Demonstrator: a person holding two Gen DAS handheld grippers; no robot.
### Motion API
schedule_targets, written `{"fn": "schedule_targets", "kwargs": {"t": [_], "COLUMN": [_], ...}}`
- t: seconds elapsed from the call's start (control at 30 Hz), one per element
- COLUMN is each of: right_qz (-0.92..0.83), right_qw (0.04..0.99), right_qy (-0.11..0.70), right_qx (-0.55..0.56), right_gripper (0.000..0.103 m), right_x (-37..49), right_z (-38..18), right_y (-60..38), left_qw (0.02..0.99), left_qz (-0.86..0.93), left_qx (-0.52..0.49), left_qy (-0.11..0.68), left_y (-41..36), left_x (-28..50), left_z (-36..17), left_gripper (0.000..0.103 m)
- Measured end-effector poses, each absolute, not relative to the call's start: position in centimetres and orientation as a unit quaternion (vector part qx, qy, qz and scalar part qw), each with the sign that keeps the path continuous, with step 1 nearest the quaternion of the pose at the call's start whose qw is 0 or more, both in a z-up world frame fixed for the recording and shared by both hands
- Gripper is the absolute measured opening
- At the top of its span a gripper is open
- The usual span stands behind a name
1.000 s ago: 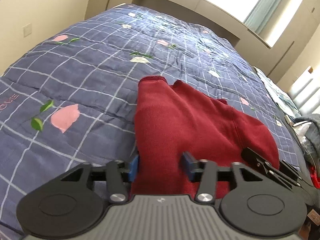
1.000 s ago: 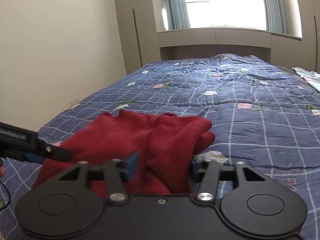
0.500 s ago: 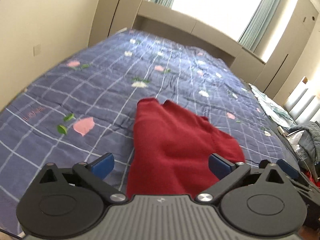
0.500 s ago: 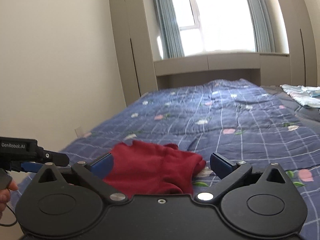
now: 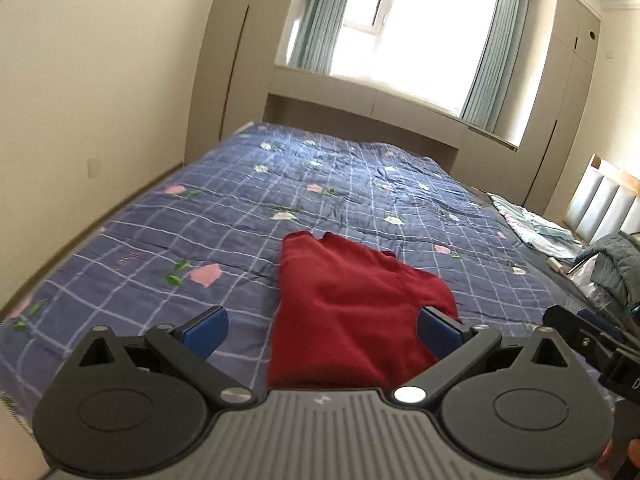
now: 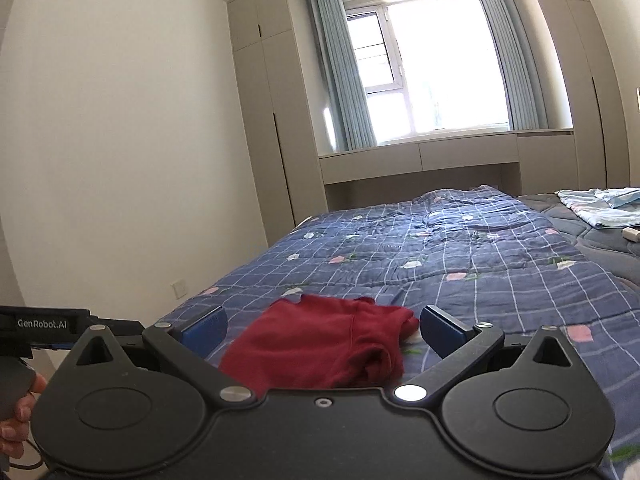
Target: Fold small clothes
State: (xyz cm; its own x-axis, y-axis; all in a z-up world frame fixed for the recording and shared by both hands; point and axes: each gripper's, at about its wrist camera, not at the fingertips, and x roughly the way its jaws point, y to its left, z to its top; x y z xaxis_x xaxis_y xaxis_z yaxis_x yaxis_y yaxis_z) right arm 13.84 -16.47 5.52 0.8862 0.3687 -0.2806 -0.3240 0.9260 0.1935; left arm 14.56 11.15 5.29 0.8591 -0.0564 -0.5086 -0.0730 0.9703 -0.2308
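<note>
The red garment [image 5: 352, 304] lies folded on the blue checked quilt [image 5: 248, 216], close to the near edge of the bed and just beside the pink flower print [image 5: 206, 274], so I judge that this fold is finished and the cloth was put there to rest flat. The left gripper [image 5: 322, 330] and the right gripper [image 6: 322, 330] both stand with jaws spread wide and nothing pressed between the blue pads [image 6: 440, 330], hanging above the garment and apart from it. Beyond the garment, at the far side of the quilt, a light blue cloth [image 6: 600, 206] waits, perhaps the next piece to fold.
</note>
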Motion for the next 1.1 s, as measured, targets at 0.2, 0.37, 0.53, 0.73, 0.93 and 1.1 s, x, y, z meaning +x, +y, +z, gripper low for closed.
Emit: {"fn": "schedule_targets", "kwargs": {"t": [0.2,0.37,0.53,0.73,0.93,1.1], "right_qz": [0.178,0.182,0.191,0.195,0.195,0.197], "right_qw": [0.970,0.969,0.968,0.967,0.966,0.965], "right_qy": [0.158,0.161,0.160,0.165,0.171,0.174], "right_qx": [0.053,0.048,0.029,0.019,0.018,0.016], "right_gripper": [0.102,0.102,0.102,0.102,0.102,0.102], "right_x": [10.6,8.2,6.6,6.7,7.0,6.8], "right_z": [4.9,4.5,3.8,3.4,3.2,3.0], "right_y": [-16.8,-17.0,-16.4,-16.0,-15.9,-15.8], "left_qw": [0.959,0.961,0.960,0.960,0.959,0.958], "left_qz": [0.027,0.043,0.053,0.061,0.064,0.065], "left_qx": [-0.106,-0.105,-0.099,-0.089,-0.085,-0.089], "left_qy": [0.260,0.253,0.256,0.258,0.264,0.265], "left_y": [10.8,10.9,10.9,10.7,10.8,11.0], "left_x": [10.2,7.1,5.2,4.1,3.8,3.8], "left_z": [4.3,3.8,3.1,2.3,1.6,1.6], "left_gripper": [0.103,0.103,0.103,0.103,0.103,0.103]}}
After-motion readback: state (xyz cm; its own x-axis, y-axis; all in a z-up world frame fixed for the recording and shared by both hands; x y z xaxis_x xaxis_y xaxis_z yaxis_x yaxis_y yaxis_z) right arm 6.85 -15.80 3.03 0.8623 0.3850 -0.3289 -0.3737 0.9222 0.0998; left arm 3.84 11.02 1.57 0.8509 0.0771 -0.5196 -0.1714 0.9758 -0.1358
